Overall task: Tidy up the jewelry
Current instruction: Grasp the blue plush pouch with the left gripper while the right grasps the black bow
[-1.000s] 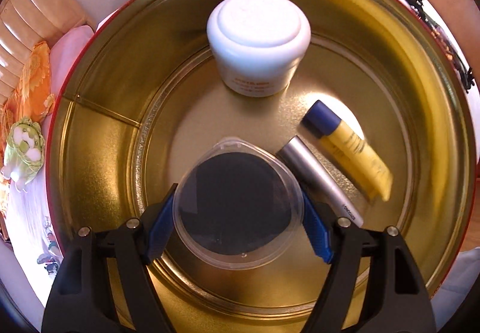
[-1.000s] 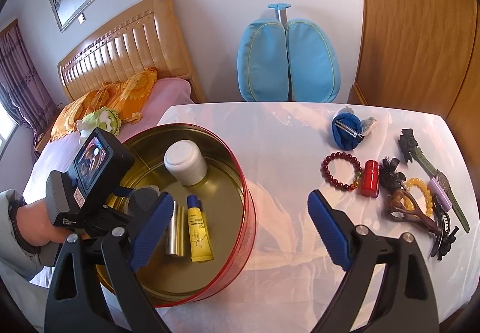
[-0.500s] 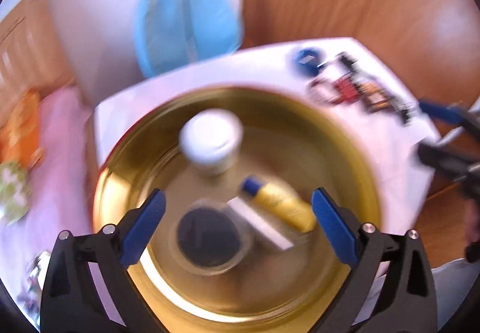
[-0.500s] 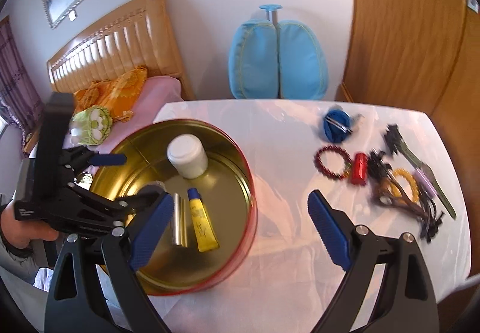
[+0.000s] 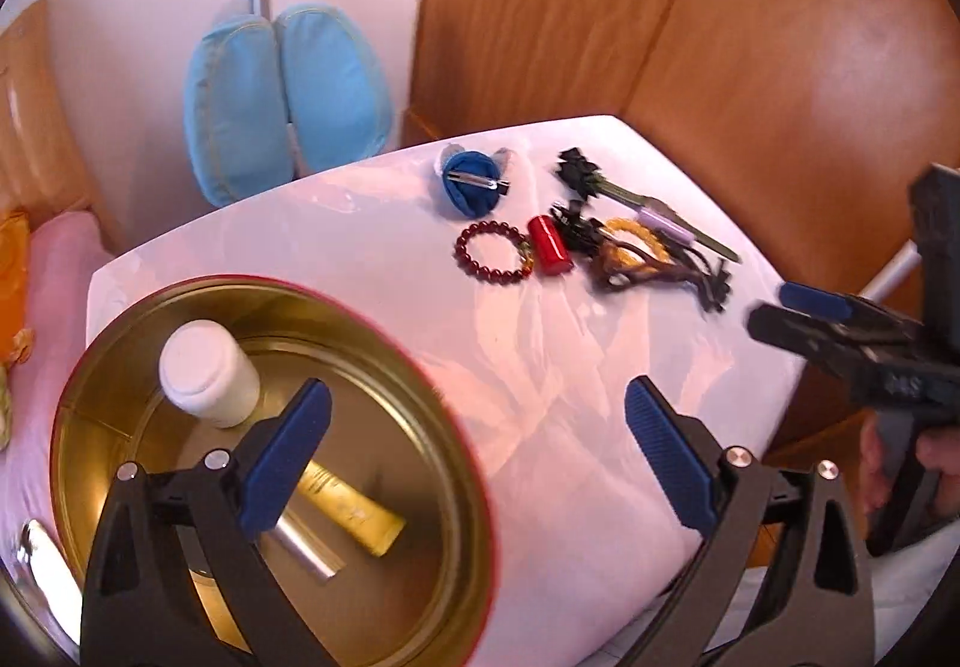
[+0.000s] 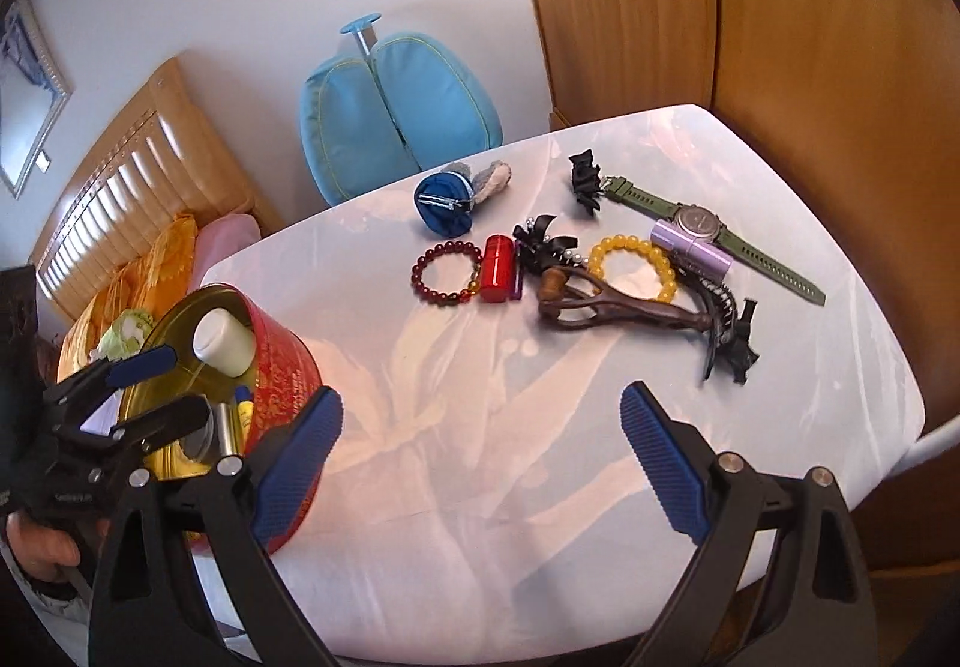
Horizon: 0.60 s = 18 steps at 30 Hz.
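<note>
The left gripper (image 5: 477,451) fills the bottom of its own view, jaws spread wide with nothing between the blue pads; in the right wrist view it sits at the lower left edge, a hand (image 6: 36,544) gripping its handle. The right gripper (image 6: 480,454) likewise stands wide and empty, seen at the right edge of the left view with fingers (image 5: 942,451) around its grip.

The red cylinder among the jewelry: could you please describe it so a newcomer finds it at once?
On the white table, look to the cluster of jewelry right of the round tin. The red cylinder lies between the dark red bead bracelet and the yellow bead bracelet, the only smooth, solid red piece there.
</note>
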### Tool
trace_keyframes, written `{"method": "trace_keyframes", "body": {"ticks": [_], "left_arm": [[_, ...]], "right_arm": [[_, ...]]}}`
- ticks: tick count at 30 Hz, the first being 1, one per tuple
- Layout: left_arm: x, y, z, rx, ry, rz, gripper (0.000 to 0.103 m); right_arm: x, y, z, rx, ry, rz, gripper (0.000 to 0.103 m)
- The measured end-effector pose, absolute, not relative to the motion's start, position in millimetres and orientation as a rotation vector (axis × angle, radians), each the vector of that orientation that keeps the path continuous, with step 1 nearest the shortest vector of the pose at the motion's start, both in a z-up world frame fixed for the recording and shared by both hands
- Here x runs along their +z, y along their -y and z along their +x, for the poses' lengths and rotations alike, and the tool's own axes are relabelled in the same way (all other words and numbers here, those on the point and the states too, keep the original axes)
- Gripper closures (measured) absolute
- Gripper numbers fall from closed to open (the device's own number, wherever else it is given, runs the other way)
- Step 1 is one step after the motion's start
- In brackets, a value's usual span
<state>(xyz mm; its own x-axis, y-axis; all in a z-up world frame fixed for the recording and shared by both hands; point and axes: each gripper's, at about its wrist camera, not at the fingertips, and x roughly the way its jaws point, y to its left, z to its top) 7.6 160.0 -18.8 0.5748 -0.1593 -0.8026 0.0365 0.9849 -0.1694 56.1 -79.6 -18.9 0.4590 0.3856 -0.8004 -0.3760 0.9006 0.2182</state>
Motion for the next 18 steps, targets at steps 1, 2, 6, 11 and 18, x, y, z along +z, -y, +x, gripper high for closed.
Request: {"method": "trace_keyframes", "body": {"ticks": [1,2,6,11,18], "left_arm": [[-21,-147,17,-0.096,-0.970,-0.171,0.007],[-23,-138,23,-0.094,-0.969,-0.202,0.007],[-30,-100,53,-0.008,-0.974,-0.260,0.007],[-35,-81,85,0.060,-1.010,-0.283,0.007],[-60,-94,175,0.117,-1.041,-0.218,0.007]], "right_arm": [[-19,94,63,0.493,-0.994,0.003,0.008],[-18,107,68,0.517,-0.987,0.002,0.008],[-29,156,97,0.539,-1.018,-0.032,0.007],[-43,185,129,0.528,-1.046,-0.020,0.006],[-58,178,170,0.507,-1.071,0.027,0.006]]}}
